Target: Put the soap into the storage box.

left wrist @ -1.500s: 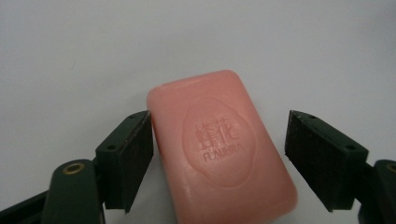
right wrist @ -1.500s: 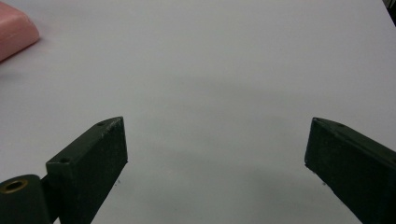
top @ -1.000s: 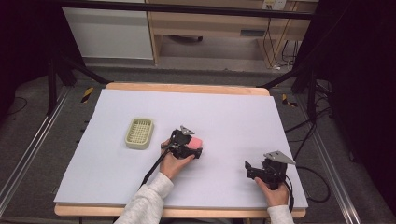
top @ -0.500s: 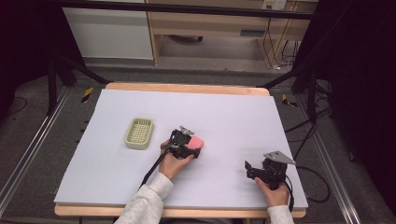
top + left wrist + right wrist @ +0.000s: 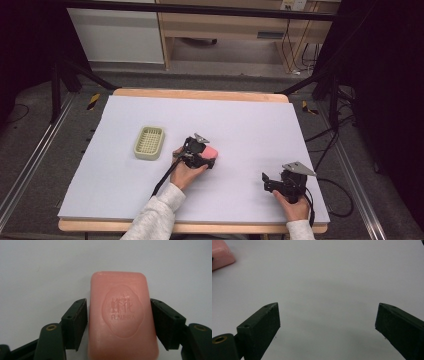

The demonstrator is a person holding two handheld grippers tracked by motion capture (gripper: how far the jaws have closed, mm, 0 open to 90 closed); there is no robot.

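A pink soap bar [image 5: 122, 290] with an embossed stamp lies on the white table sheet [image 5: 250, 120] near the middle. My left gripper [image 5: 119, 322] has a jaw pressed against each long side of it, and in the high view that gripper [image 5: 208, 157] sits over the soap bar [image 5: 212, 151]. A pale green slatted soap dish [image 5: 149, 142] rests on the sheet to the left, apart from the soap. My right gripper [image 5: 265, 182] is held low at the front right, open wide with nothing between its jaws [image 5: 328, 325]. A corner of the soap bar [image 5: 219, 255] shows far off.
The wooden table edge [image 5: 200, 93] runs along the back. Dark stand legs and cables lie on the floor at both sides. A cable trails from each gripper toward the front edge.
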